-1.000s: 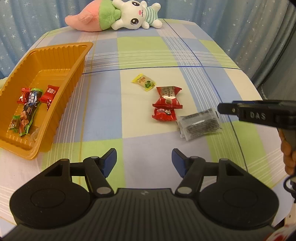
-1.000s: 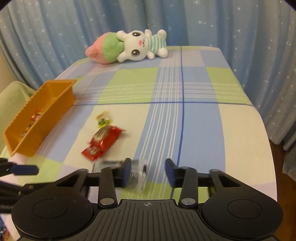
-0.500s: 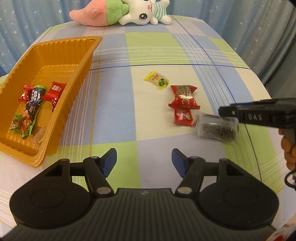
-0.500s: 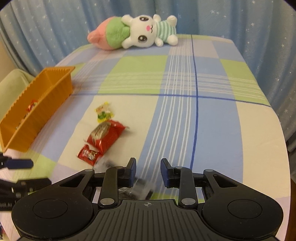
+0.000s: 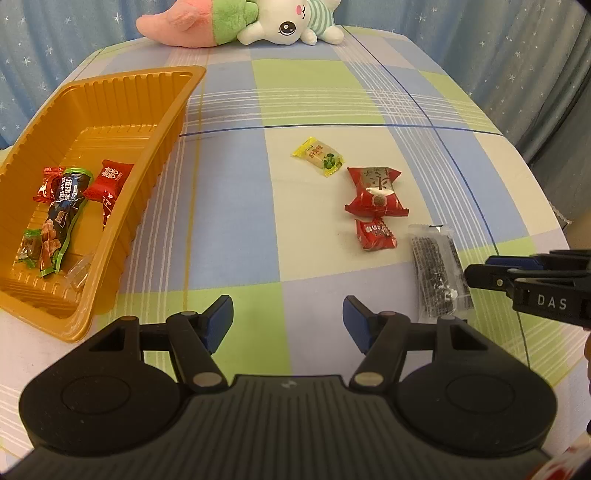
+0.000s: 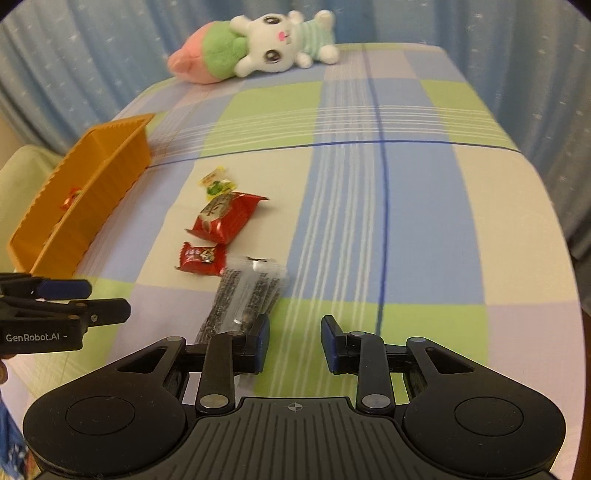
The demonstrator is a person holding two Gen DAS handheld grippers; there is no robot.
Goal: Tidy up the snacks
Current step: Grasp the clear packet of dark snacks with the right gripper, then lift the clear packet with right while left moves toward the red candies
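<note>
An orange tray (image 5: 155, 155) (image 6: 92, 192) sits at the left with several wrapped snacks (image 5: 62, 206) in it. On the checked cloth lie a yellow candy (image 5: 319, 157) (image 6: 218, 182), a large red packet (image 5: 375, 192) (image 6: 225, 218), a small red packet (image 5: 375, 234) (image 6: 201, 258) and a clear packet of dark pieces (image 5: 437, 273) (image 6: 247, 291). My right gripper (image 6: 295, 336) (image 5: 476, 269) stands narrowly open; its left finger lies over the clear packet's near end, and only cloth shows between the pads. My left gripper (image 5: 288, 321) (image 6: 110, 300) is open and empty, near the tray's front corner.
A plush rabbit with a pink and green body (image 5: 240, 22) (image 6: 255, 51) lies at the far edge of the table. Blue starred curtains hang behind and to the right. The table drops away at the right. A pale green cushion (image 6: 18, 173) shows beyond the tray.
The clear packet has swung from lying crosswise to pointing away from me and shifted toward the right gripper. The right gripper has narrowed, dropped lower and come over the packet's end.
</note>
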